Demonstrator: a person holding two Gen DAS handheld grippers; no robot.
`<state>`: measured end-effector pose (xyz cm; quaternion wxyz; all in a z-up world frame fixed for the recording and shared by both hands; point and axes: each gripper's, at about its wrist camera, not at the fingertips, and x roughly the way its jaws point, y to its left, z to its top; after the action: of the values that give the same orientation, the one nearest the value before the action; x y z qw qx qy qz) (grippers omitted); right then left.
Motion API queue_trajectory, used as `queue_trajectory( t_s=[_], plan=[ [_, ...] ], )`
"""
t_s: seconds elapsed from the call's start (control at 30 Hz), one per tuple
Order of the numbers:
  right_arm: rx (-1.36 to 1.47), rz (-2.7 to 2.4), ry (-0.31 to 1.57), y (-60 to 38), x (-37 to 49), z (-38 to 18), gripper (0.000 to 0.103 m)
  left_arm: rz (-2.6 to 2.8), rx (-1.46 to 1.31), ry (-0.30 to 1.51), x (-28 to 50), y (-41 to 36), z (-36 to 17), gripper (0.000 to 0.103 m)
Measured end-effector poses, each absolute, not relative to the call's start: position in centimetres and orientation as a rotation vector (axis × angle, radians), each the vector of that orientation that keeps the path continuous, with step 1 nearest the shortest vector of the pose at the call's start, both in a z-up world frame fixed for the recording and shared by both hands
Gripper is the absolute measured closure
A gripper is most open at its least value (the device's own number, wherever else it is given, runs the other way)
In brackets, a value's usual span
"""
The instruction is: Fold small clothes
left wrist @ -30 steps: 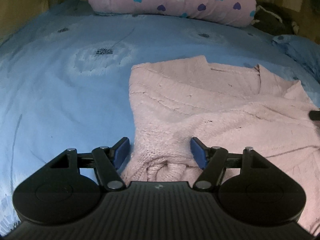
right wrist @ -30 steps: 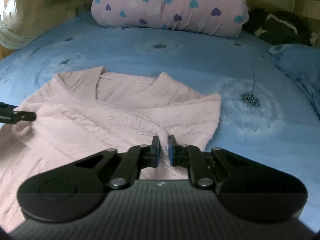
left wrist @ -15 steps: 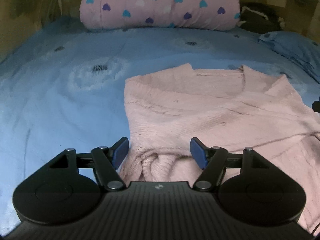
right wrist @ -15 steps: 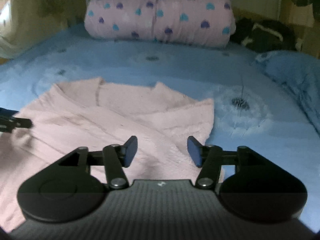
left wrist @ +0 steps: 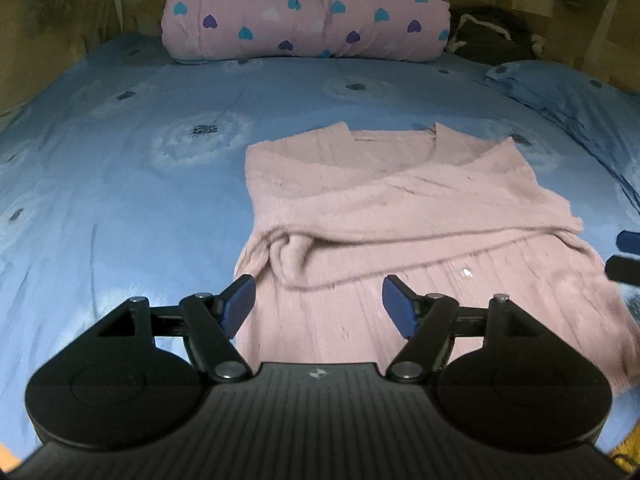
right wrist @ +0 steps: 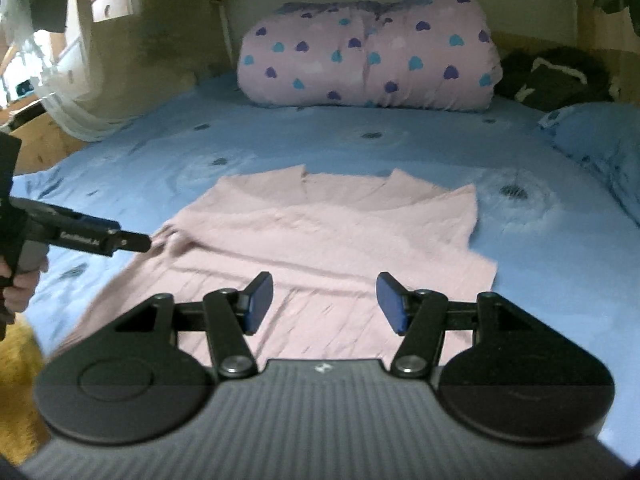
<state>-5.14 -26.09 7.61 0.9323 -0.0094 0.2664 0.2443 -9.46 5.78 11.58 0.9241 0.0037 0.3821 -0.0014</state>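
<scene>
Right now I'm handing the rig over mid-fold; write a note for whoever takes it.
Left gripper: jaws opening, nothing between the pads.
Right gripper: open, empty.
Pink sweater lies on the blue bedsheet, collar toward the heart-print bedding roll.
Done: both sleeves folded across the body.
Left: lower hem still spread out near the grippers; probably fold it up toward the collar.

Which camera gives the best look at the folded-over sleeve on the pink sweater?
The left wrist view: the sleeve lies across the pink sweater in sharp focus, with its rolled fold clear. The right wrist view shows the same sleeve blurred and flatter, its fold hard to read.
</scene>
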Motion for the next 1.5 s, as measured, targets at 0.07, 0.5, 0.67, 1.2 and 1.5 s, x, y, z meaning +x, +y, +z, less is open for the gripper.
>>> queue_trajectory(
  t_s=[0.07,0.5,0.67,1.2,1.5],
  plan=[
    [-0.032,0.507,0.544,-25.7,-6.6,7.5,0.044,-0.011,0.021,0.774,-11.2,5.5,12.0,0.027],
    [-0.101,0.503,0.572,-24.3,-13.9,5.4,0.043,-0.094,0.047,0.811,-19.3,2.3,10.2,0.022],
    [-0.15,0.478,0.597,-24.1,-15.6,4.1,0.037,-0.106,0.064,0.842,-20.8,1.5,8.9,0.02],
    [-0.343,0.388,0.664,-23.1,-17.1,0.5,0.036,-0.107,0.189,0.897,-21.6,-0.2,5.0,0.019],
    [-0.344,0.359,0.667,-22.4,-15.7,-0.3,0.033,-0.079,0.192,0.874,-19.6,-0.5,4.0,0.016]
  ],
)
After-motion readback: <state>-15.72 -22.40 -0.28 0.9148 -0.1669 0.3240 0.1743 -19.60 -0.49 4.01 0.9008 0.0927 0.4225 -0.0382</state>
